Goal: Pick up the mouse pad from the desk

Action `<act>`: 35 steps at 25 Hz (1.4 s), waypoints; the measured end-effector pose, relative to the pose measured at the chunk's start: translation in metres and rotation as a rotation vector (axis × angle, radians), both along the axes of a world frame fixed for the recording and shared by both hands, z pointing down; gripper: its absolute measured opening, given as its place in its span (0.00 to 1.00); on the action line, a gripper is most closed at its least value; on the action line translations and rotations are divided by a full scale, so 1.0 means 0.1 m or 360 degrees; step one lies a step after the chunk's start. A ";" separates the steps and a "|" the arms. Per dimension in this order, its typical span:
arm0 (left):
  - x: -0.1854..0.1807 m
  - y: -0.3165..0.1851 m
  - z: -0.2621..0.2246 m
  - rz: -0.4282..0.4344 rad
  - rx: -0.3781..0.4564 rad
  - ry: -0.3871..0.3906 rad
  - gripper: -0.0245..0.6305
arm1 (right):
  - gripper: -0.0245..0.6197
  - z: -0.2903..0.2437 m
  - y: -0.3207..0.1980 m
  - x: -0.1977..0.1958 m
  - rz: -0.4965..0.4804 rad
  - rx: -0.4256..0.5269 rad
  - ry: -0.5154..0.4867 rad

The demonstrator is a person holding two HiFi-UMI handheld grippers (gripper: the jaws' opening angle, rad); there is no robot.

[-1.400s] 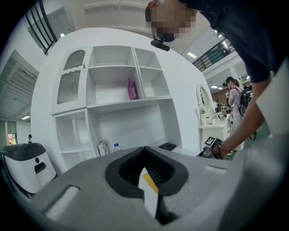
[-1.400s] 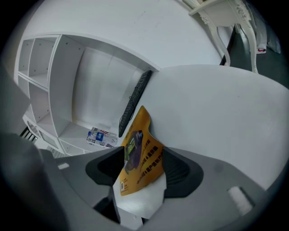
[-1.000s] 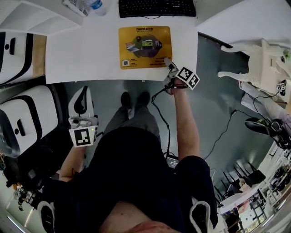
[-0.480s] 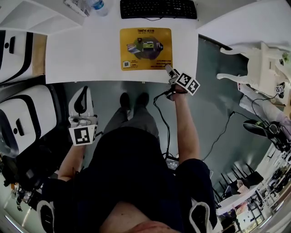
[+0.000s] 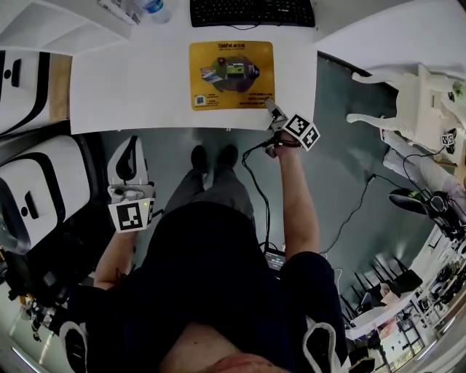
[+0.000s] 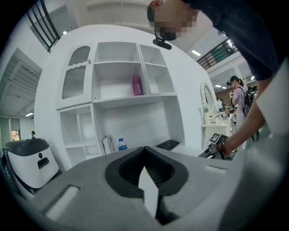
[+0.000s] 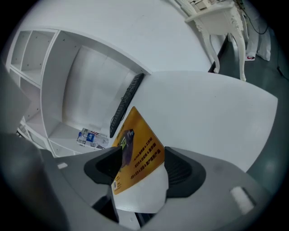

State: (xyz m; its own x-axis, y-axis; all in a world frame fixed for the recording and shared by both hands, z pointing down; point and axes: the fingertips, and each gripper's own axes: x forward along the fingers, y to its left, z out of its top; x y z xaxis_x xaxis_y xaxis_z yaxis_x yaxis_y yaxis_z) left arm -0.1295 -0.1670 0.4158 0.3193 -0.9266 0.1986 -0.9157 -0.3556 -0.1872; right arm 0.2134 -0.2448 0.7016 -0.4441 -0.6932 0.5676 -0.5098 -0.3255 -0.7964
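The yellow mouse pad (image 5: 231, 65) lies flat on the white desk (image 5: 131, 87), in front of the black keyboard (image 5: 251, 11). My right gripper (image 5: 270, 105) is at the pad's near right corner. In the right gripper view the right gripper (image 7: 143, 151) is open, its jaws have just been closing a little, and the mouse pad (image 7: 137, 144) shows in the gap with neither jaw pressing on it. My left gripper (image 5: 130, 142) hangs below the desk's front edge at the left. In its own view the left gripper (image 6: 144, 149) is shut with its tips together and holds nothing.
A water bottle (image 5: 155, 9) and a printed pack stand at the desk's far left. White-and-black units (image 5: 44, 197) stand on the floor at the left. An ornate white table (image 5: 415, 95) is at the right. A black cable (image 5: 258, 189) runs along the floor by my legs.
Almost nothing differs. My right gripper stays at the pad's near right corner, the pad lies where it was, and my left gripper has not moved.
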 end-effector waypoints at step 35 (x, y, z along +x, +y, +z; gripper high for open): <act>-0.07 -0.06 0.11 -0.0021 -0.0032 0.0025 0.04 | 0.38 0.06 -0.07 -0.02 -0.0078 -0.0013 -0.0059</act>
